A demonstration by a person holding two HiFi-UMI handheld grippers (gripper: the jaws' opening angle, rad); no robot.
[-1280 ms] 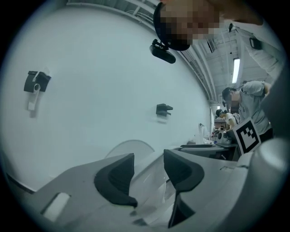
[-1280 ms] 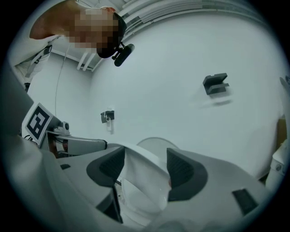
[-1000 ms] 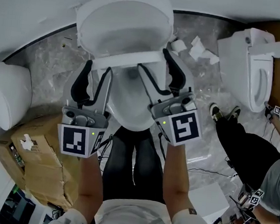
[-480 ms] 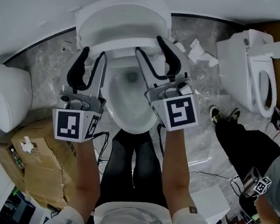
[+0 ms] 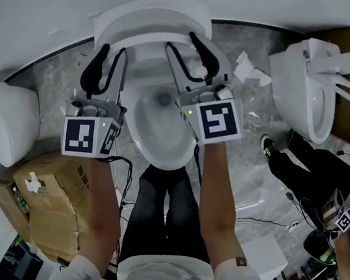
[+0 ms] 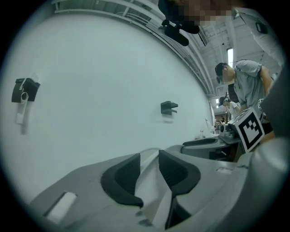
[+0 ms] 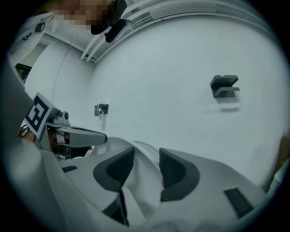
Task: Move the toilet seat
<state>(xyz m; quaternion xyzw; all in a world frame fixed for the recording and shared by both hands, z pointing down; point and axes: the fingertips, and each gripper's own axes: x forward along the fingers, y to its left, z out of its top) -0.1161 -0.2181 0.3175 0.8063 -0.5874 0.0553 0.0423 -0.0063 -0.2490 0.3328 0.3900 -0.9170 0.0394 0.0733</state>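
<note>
The white toilet seat (image 5: 149,43) stands raised almost upright against the lid (image 5: 154,13), above the open bowl (image 5: 158,125). My left gripper (image 5: 111,60) grips the seat's rim on its left side, and my right gripper (image 5: 186,45) grips it on the right. Both pairs of jaws are closing, with the rim between the dark pads. In the left gripper view the white seat edge (image 6: 152,190) fills the gap of the left gripper (image 6: 148,168). In the right gripper view the seat edge (image 7: 141,190) runs between the pads of the right gripper (image 7: 146,166).
A second toilet (image 5: 305,88) stands at the right and a third (image 5: 8,125) at the left. A cardboard box (image 5: 44,203) lies by my left leg. Crumpled paper (image 5: 248,66) is on the marble floor. A person (image 5: 320,176) stands at the right. The white wall rises right behind the lid.
Both grippers have moved up and back toward the wall with the seat, which has swung from half-raised to nearly upright. The jaws have narrowed.
</note>
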